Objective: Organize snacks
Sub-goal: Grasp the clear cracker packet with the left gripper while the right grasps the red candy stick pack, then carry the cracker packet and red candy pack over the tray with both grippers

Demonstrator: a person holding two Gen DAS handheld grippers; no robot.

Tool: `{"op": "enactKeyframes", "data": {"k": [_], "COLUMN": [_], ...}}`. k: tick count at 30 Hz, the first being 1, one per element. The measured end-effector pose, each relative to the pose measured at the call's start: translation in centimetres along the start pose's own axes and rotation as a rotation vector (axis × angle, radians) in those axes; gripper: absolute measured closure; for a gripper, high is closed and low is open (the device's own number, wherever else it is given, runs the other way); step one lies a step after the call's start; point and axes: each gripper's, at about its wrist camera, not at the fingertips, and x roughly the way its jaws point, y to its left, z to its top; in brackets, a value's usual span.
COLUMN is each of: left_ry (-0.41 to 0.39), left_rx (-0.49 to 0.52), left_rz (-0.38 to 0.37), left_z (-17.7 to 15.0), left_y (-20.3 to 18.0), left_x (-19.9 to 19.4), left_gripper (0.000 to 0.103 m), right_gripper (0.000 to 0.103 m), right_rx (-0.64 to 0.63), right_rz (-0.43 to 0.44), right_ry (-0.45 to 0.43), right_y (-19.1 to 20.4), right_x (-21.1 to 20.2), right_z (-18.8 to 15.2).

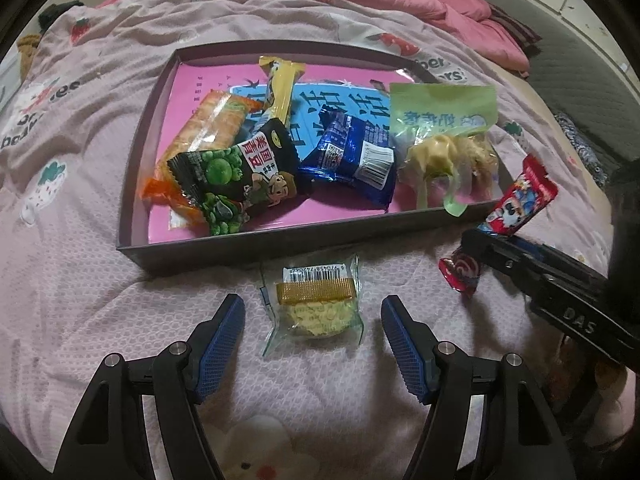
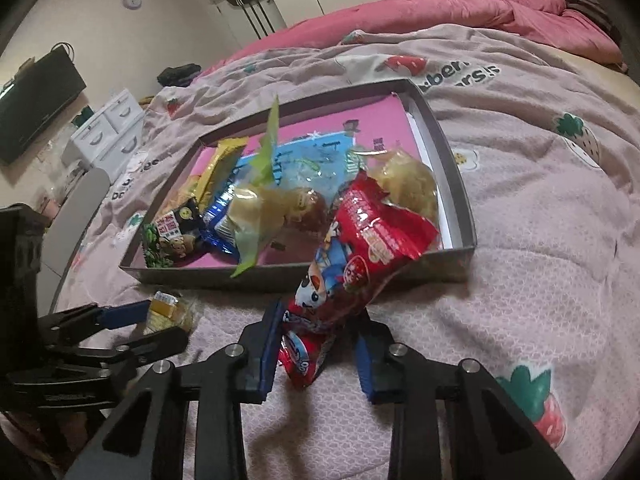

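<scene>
I am holding the left gripper (image 1: 312, 316) with its fingers spread wide around a clear-wrapped noodle cake (image 1: 314, 304) lying low in the middle of the left wrist frame on the bed (image 1: 100, 300), barcode end toward the tray (image 1: 132, 184) above it, its long axis running up the frame. I am gripping a red snack packet (image 2: 340, 264) in the right gripper (image 2: 320, 344), fingers pinching its lower end; the packet is slanting up toward the upper right, its top reaching over the tray's near wall. Other snack packs are lying inside the tray
</scene>
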Motion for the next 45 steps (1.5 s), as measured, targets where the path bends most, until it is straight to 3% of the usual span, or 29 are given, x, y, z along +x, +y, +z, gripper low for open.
{"op": "enactKeyframes", "data": {"k": [5, 6, 7, 8, 11, 18, 27, 45], "left_ry": [-0.004, -0.005, -0.005, -0.008, -0.013, -0.043, -0.165, -0.211], "left_rx": [-0.037, -0.04, -0.038, -0.03, -0.043, -0.024, 0.0, -0.018], "left_rz": [-0.009, -0.004, 0.017, 0.039, 0.026, -0.017, -0.018, 0.012], "left_z": [0.2, 0.2, 0.3, 0.3, 0.5, 0.5, 2.2, 5.2], "left_y": [0.0, 0.0, 0.0, 0.0, 0.4, 0.2, -0.2, 0.4], "left_x": [0.9, 1.1, 1.2, 1.3, 1.1, -1.0, -4.8, -4.4], "left_gripper": [0.032, 0.035, 0.049, 0.054, 0.06, 0.061, 0.061, 0.061], "right_gripper": [0.073, 0.073, 0.073, 0.073, 0.073, 0.073, 0.073, 0.072], "right_rx": [-0.002, 0.001, 0.003, 0.001, -0.011, -0.046, -0.054, -0.139], "right_rz": [0.029, 0.037, 0.042, 0.044, 0.04, 0.031, 0.022, -0.011], "right_ry": [-0.029, -0.034, -0.04, -0.05, -0.076, -0.131, -0.181, -0.192], "right_y": [0.2, 0.2, 0.2, 0.2, 0.4, 0.7, 0.3, 0.6], "right_x": [-1.0, -1.2, -1.4, -1.7, -2.4, -3.7, -5.0, -4.3], "right_z": [0.3, 0.3, 0.4, 0.4, 0.6, 1.2, 2.2, 4.5]}}
